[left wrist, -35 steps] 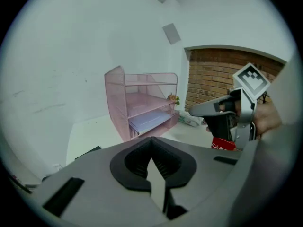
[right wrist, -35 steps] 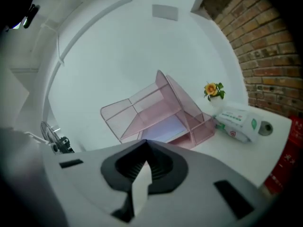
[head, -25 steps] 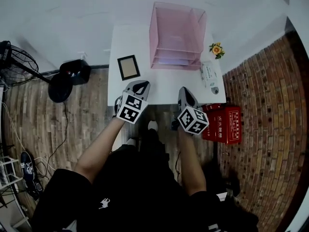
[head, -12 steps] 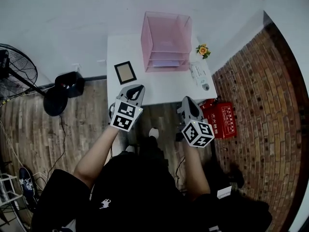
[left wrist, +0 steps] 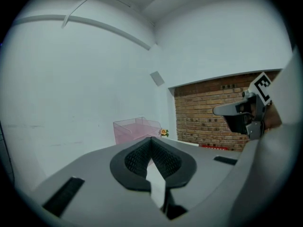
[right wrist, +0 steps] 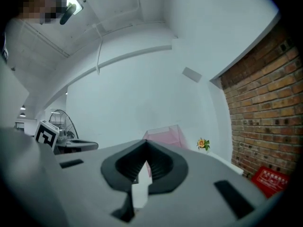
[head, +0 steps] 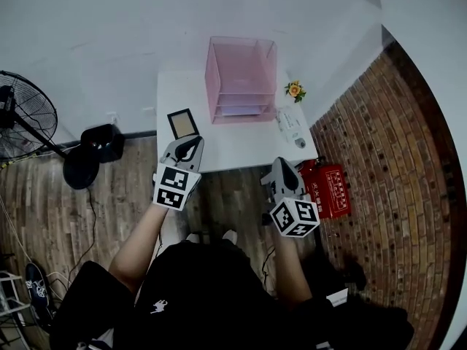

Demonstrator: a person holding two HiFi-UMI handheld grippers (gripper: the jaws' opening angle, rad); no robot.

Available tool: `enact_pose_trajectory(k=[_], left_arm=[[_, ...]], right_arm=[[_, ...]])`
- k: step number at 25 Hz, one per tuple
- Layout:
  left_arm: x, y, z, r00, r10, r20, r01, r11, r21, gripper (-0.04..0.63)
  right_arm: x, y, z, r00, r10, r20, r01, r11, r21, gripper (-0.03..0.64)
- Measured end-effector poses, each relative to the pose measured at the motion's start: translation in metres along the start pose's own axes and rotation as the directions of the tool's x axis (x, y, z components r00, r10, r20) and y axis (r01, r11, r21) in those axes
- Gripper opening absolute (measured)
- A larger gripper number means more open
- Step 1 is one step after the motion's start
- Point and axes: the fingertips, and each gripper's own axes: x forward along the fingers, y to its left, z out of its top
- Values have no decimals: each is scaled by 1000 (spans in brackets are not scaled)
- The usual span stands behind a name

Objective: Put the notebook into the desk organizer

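Nothing grabbed yet

Left gripper (head: 191, 143) and right gripper (head: 282, 165) hover, jaws pressed together on nothing. Left should probably open, pinch the notebook (head: 182, 123) edge, feed it into the organizer (head: 241, 79).

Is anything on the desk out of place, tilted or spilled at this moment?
Nothing stands out. The notebook lies flat on the desk, left of the organizer and apart from it, only a little turned against the desk edge. The organizer stands upright, and nothing is spilled.
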Motion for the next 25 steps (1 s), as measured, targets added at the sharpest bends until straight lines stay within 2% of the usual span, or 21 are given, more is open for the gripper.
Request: enact_pose_trajectory(k=[7,13,25], left_arm=[[-14,-8,14,999,10,37,-10,1000,-8,2],[-26,-8,12,998,-3,58,3,1000,2,2],[-35,2,14,996,-11,84,11,1000,5,2]], right_arm=[[-9,5,11,1000,26,16,-26,1000,6,2],[-19,10,3,1000,3,26,-4,1000,26,2],[-21,21,5,999,-18,36,18,1000,1,2]])
